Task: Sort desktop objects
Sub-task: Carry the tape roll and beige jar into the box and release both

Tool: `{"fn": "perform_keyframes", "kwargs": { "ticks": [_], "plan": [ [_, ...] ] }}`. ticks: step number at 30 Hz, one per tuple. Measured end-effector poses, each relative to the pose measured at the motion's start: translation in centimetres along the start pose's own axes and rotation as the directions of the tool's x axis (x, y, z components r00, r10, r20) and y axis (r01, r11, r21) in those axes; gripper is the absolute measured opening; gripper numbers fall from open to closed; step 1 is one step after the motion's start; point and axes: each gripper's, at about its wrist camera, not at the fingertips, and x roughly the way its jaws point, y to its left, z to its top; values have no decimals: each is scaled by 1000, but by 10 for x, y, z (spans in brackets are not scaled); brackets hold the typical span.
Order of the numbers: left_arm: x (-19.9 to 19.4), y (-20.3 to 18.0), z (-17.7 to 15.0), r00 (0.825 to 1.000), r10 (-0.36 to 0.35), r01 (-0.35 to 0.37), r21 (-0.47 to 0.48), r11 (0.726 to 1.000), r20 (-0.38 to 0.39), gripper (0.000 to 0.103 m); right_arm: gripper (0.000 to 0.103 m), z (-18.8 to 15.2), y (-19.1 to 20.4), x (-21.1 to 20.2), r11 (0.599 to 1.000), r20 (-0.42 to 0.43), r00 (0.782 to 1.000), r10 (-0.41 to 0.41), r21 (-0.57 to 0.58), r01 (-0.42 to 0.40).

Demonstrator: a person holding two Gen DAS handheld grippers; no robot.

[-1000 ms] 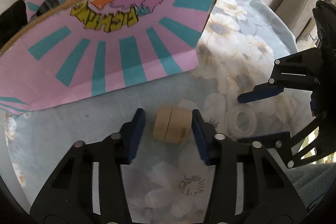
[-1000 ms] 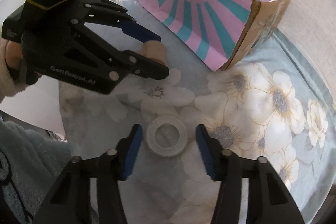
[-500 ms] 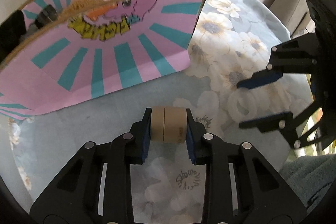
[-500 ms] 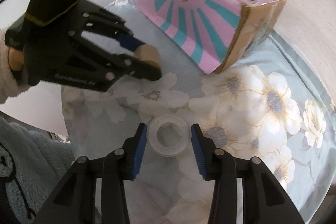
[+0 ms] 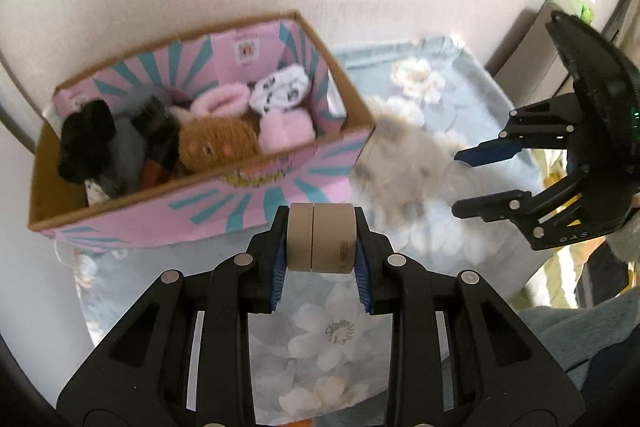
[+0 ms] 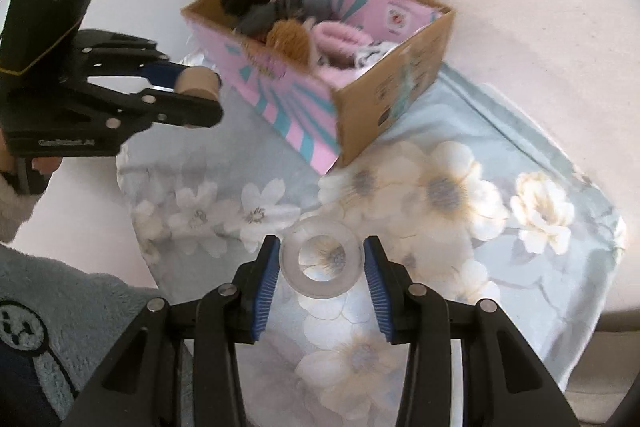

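Two loads: one roll in each hand-held gripper.
Left hand-held gripper: clamps brown tape roll, axis crosswise; box directly above it in frame, nearer.
Right hand-held gripper: pinches clear tape ring, hole facing camera; box upper centre, farther.

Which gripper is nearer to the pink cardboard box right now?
Left. The left gripper, shut on the brown tape roll, hangs just before the box front; the right gripper, holding the clear tape ring, is farther out.
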Motion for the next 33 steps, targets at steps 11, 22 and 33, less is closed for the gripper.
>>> {"fn": "perform_keyframes", "kwargs": {
  "ticks": [11, 22, 33],
  "plan": [
    [-42, 8, 46, 996, 69, -71, 38, 997, 50, 26, 39, 34, -12, -46, 999, 38, 999, -38, 11, 38],
    [-49, 54, 97, 991, 113, -113, -2, 994, 70, 26, 39, 110, -10, -62, 999, 75, 996, -37, 1, 37],
    [-22, 115, 116, 992, 128, -127, -17, 992, 25, 26, 39, 176, 0, -24, 1000, 47, 999, -5, 16, 5]
  ]
}}
